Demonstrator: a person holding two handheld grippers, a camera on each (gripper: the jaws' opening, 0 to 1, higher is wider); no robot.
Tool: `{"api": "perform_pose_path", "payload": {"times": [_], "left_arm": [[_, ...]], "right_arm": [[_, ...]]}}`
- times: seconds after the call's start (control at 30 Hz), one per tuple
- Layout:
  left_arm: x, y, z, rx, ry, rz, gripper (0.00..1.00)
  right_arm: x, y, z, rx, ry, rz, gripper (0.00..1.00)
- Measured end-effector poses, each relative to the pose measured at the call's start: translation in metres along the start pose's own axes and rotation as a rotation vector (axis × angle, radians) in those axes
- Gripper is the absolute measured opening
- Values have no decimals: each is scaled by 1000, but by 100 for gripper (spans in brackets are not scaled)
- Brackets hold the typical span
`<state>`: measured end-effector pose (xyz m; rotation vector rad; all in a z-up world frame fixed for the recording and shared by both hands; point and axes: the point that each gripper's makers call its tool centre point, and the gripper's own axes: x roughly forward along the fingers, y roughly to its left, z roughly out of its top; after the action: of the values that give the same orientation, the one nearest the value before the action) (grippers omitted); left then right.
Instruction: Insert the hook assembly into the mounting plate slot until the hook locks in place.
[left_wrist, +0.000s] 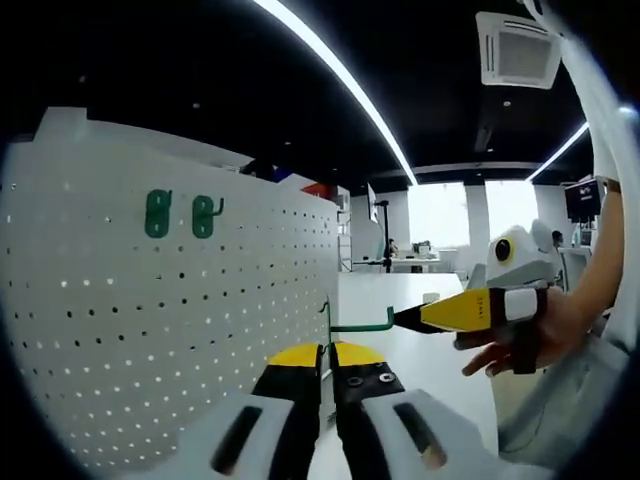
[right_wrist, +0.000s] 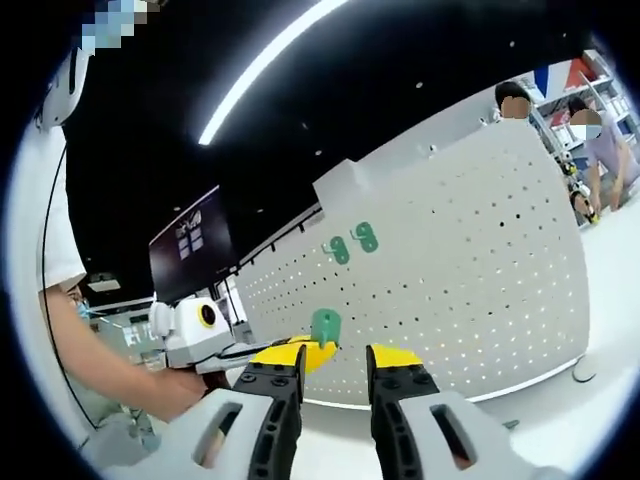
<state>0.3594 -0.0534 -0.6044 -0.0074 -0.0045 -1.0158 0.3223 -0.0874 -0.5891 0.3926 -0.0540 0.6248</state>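
Observation:
A white pegboard mounting plate (left_wrist: 180, 300) (right_wrist: 450, 280) stands upright on the table. Two green hook pieces (left_wrist: 157, 213) (left_wrist: 205, 215) hang high on it, also seen in the right gripper view (right_wrist: 339, 249) (right_wrist: 365, 236). My left gripper (left_wrist: 327, 357) is shut on the thin base of a green hook assembly (left_wrist: 360, 325), whose rod sticks out to the right, clear of the board. My right gripper (left_wrist: 400, 318) comes in from the right, its yellow tip at the rod's end. In its own view the right gripper (right_wrist: 335, 358) stands open, the green hook base (right_wrist: 326, 325) just above its jaws.
The white table (left_wrist: 430, 390) (right_wrist: 600, 400) runs alongside the board. A person's hand (left_wrist: 520, 345) holds the right gripper, and an arm (right_wrist: 100, 370) holds the left one. Two people (right_wrist: 600, 130) stand behind the board's far end.

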Motion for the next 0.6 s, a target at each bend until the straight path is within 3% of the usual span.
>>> {"api": "perform_pose_path", "payload": {"times": [0.6], "left_arm": [[9,-23,5,-29,-24,-11,3]], "right_arm": [[15,5,2,-6,1,15,14]]}}
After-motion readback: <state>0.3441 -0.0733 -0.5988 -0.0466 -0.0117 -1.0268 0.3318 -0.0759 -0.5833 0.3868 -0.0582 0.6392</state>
